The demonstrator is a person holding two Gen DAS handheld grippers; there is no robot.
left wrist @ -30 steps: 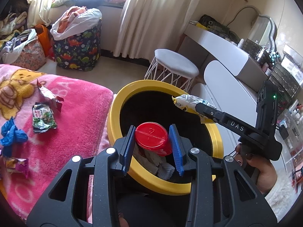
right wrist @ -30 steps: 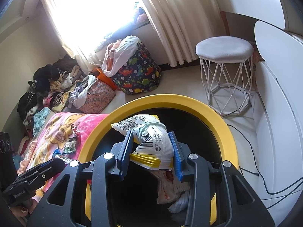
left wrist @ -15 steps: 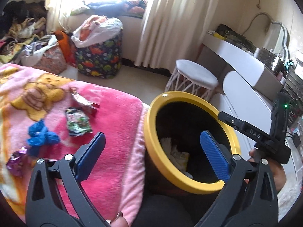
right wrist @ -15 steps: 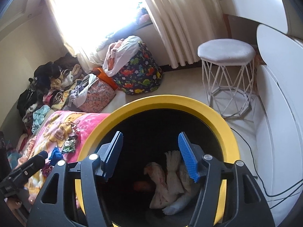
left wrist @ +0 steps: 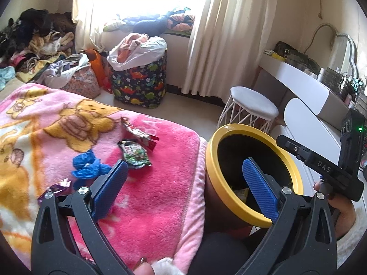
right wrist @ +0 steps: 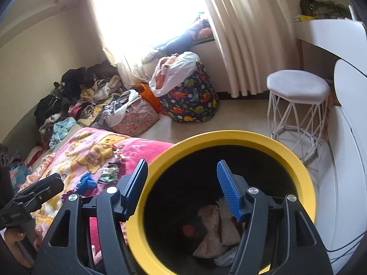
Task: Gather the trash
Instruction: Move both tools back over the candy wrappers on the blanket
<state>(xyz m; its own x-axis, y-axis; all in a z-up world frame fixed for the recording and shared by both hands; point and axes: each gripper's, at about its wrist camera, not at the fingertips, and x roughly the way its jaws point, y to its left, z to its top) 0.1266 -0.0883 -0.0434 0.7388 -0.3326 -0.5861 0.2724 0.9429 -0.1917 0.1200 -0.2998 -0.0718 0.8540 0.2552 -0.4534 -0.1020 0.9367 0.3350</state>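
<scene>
A black bin with a yellow rim (left wrist: 229, 133) stands against the bed's pink blanket (left wrist: 160, 194). My left gripper (left wrist: 184, 162) is wide open and empty, with one finger over the blanket and the other over the bin's mouth. On the blanket lie a green wrapper (left wrist: 135, 154), a red and silver wrapper (left wrist: 140, 134), a crumpled blue bag (left wrist: 87, 167) and a purple wrapper (left wrist: 57, 189). My right gripper (right wrist: 182, 161) hangs open and empty above the bin's rim (right wrist: 229, 137). Inside the bin lie a red lid (right wrist: 189, 229) and a white snack packet (right wrist: 211, 229).
A white wire stool (left wrist: 252, 105) stands on the floor behind the bin, beside a white desk (left wrist: 305, 84). A dinosaur-print bag (left wrist: 140, 84) and piles of clothes (right wrist: 75, 96) fill the floor by the window. A cable (right wrist: 344, 245) runs along the right wall.
Both grippers opened: the red lid left my left jaws and the snack packet my right, and both now lie in the bin. My left gripper swung left toward the blanket.
</scene>
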